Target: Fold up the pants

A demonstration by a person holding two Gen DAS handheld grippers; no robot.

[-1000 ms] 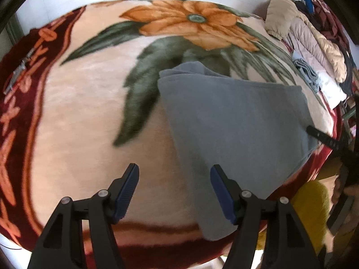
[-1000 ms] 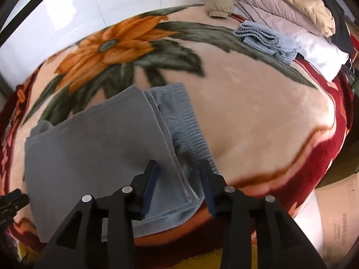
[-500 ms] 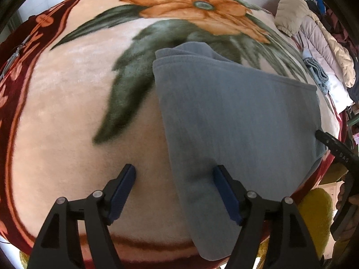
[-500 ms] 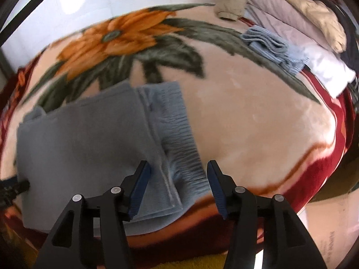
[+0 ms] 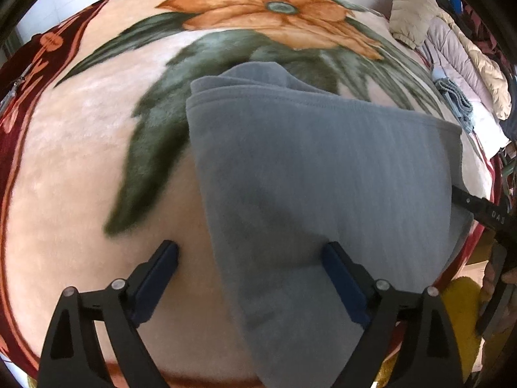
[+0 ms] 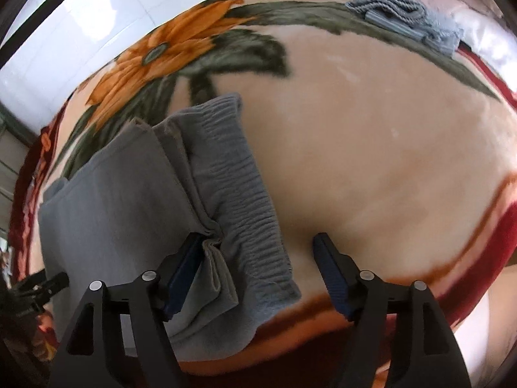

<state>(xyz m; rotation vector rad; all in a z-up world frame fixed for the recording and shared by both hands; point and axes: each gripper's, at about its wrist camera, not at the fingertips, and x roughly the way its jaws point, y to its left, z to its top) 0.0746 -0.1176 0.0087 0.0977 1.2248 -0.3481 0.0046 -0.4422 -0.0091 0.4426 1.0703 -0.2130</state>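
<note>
Grey fleece pants [image 5: 323,174] lie folded on a flowered blanket [image 5: 80,148]. My left gripper [image 5: 250,255] is open, low over the pants' left folded edge: one finger is over the blanket, the other over the cloth. In the right wrist view the pants [image 6: 129,200] show the ribbed waistband [image 6: 245,200] at their right end. My right gripper [image 6: 258,252] is open wide and straddles the waistband, its left finger pushing the folded hem into a small ridge. The right gripper also shows at the left wrist view's right edge [image 5: 478,207].
A pile of jackets and folded clothes [image 5: 452,55] lies at the blanket's far right, with a blue knitted item [image 6: 407,22] beside it. A yellow fluffy thing [image 5: 458,317] sits below the bed's near edge. A white tiled wall stands behind.
Both grippers have come down and closer to the pants. The right gripper has opened wider and now spans the waistband, bunching the hem. The left gripper stayed open.
</note>
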